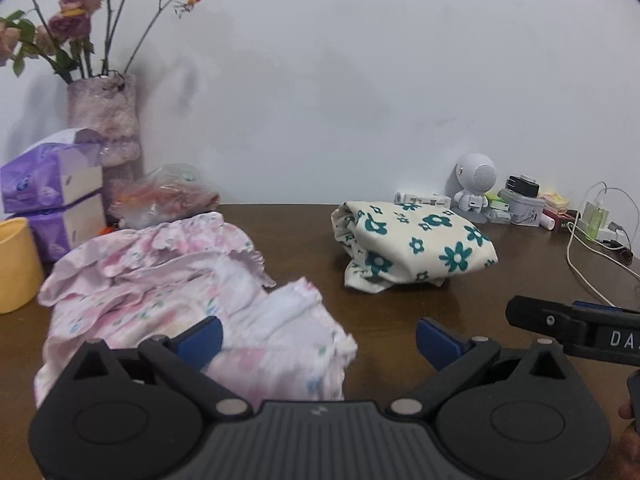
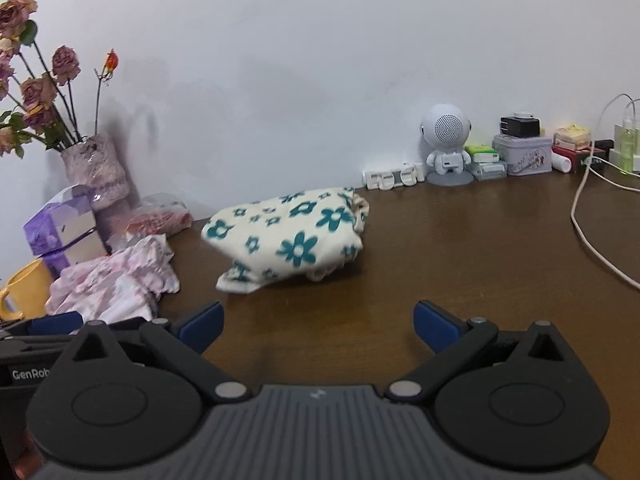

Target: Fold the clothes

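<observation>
A cream garment with teal flowers (image 1: 416,246) (image 2: 292,238) lies folded in a bundle on the brown table (image 1: 400,312) (image 2: 460,248). A crumpled pink floral garment (image 1: 168,288) (image 2: 116,284) lies to its left. My left gripper (image 1: 318,340) hangs open above the near edge of the pink garment, with nothing between its blue pads. My right gripper (image 2: 318,324) is open over bare table in front of the flowered bundle, holding nothing. Part of the right gripper (image 1: 576,326) shows at the right of the left wrist view.
A vase of dried roses (image 1: 102,120) (image 2: 94,168), purple tissue boxes (image 1: 52,192) (image 2: 64,228), a yellow cup (image 1: 16,264) (image 2: 20,292) and a plastic bag (image 1: 164,196) stand at the left. An astronaut speaker (image 2: 446,144), tins and white cables (image 2: 592,220) line the back right.
</observation>
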`<state>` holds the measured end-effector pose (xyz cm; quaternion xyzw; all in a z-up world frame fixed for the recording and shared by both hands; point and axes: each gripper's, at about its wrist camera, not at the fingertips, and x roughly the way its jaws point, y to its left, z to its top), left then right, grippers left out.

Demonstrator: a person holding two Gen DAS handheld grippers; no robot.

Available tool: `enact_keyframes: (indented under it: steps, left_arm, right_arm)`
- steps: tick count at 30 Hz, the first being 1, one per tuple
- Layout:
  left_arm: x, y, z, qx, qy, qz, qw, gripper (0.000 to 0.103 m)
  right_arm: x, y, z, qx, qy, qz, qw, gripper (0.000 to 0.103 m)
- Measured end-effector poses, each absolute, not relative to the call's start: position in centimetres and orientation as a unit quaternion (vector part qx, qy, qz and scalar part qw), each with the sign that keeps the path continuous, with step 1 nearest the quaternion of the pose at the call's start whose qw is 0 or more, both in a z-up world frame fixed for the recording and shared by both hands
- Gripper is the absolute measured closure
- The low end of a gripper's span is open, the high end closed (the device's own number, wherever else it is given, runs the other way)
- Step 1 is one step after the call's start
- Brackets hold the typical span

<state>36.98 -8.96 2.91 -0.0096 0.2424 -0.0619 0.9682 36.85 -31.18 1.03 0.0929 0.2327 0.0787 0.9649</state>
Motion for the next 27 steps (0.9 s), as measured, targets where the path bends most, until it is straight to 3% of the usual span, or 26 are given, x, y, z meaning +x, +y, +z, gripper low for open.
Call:
enact_keyframes:
  steps: [27]
  left_arm:
    - [21.8,-6.9,3.4,0.025,0.226,-0.062,0.972,0.0]
  right_arm:
    - [22.8,-29.3,1.0,0.056,0.242,0.069,0.966,0.0]
